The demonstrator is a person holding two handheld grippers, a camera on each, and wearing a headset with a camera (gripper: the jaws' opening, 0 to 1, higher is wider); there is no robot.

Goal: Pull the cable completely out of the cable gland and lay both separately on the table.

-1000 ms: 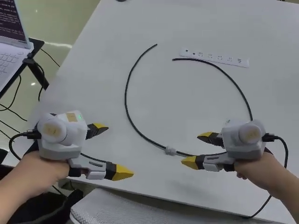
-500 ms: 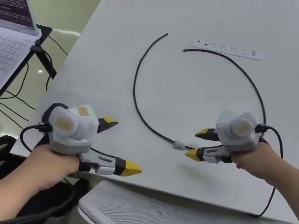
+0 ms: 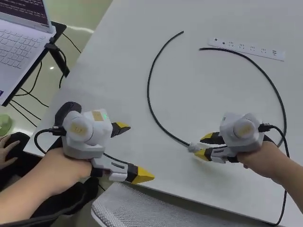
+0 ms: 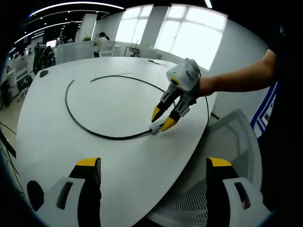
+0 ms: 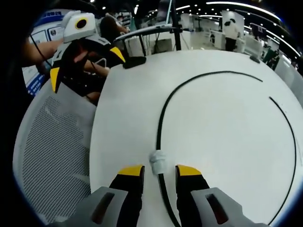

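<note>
A long black cable lies in a big arc on the white table, threaded through a small white cable gland near the front edge. My right gripper is open at the gland; its yellow jaws stand narrow on either side of the cable, with the gland just at the right gripper's tips, gaps showing both sides. My left gripper is held wide open off the table's front-left edge, apart from the cable and gland, with nothing between the left gripper's jaws.
A white power strip lies at the table's far right. An open laptop stands on a stand to the left, off the table. A mesh chair sits under the front edge. My right gripper's own black lead trails at the right.
My right gripper has moved left along the table to the gland, and its jaws have narrowed around it. The left gripper has stayed wide open near the front edge.
</note>
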